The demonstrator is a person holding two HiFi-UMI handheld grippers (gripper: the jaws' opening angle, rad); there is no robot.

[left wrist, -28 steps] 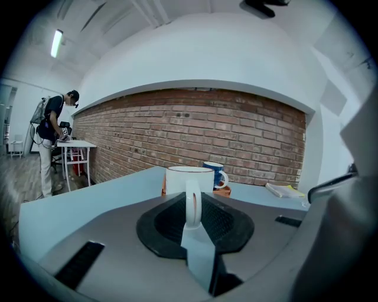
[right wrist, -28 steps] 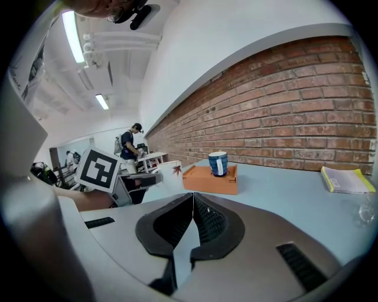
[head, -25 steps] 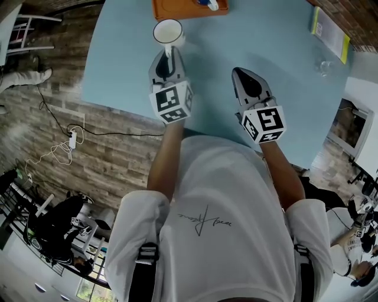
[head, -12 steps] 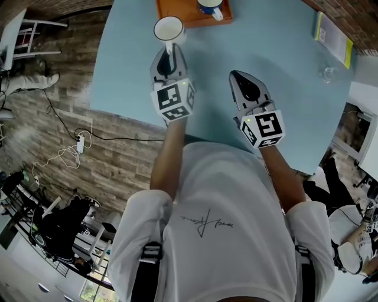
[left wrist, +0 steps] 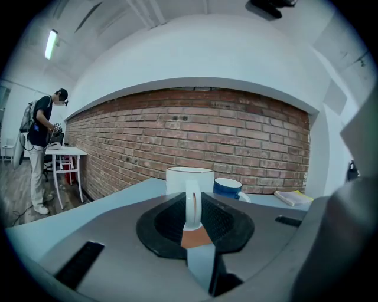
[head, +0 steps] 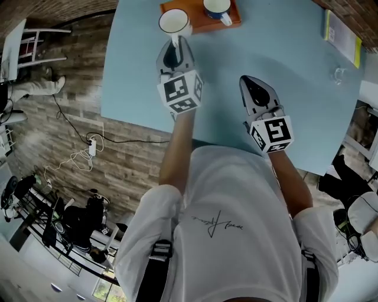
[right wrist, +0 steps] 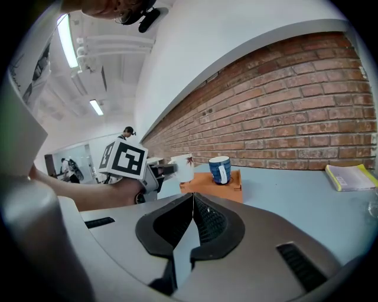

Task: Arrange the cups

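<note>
My left gripper (head: pixel 175 43) is shut on the handle of a white cup (head: pixel 172 21). The cup hangs upright at the left edge of the orange tray (head: pixel 198 20). In the left gripper view the thin handle (left wrist: pixel 193 203) stands pinched between the dark pads, with the white cup (left wrist: pixel 189 179) just beyond. A blue cup (head: pixel 217 7) stands on the tray, to the right of the white one. My right gripper (head: pixel 250 81) hovers shut and empty over the pale blue table (head: pixel 283 65), nearer me. The right gripper view has the blue cup (right wrist: pixel 220 170) on the tray (right wrist: pixel 214 184).
A yellow-edged booklet (head: pixel 342 32) lies at the table's far right, with a small clear glass (head: pixel 338 74) beside it. The table's left edge (head: pixel 111 71) drops to a wood-pattern floor with cables. A person (left wrist: pixel 40 147) stands by a small white table far left.
My left gripper has carried the white cup forward to the orange tray's left edge, and more of the tray and the blue cup now shows. The right gripper has hardly moved.
</note>
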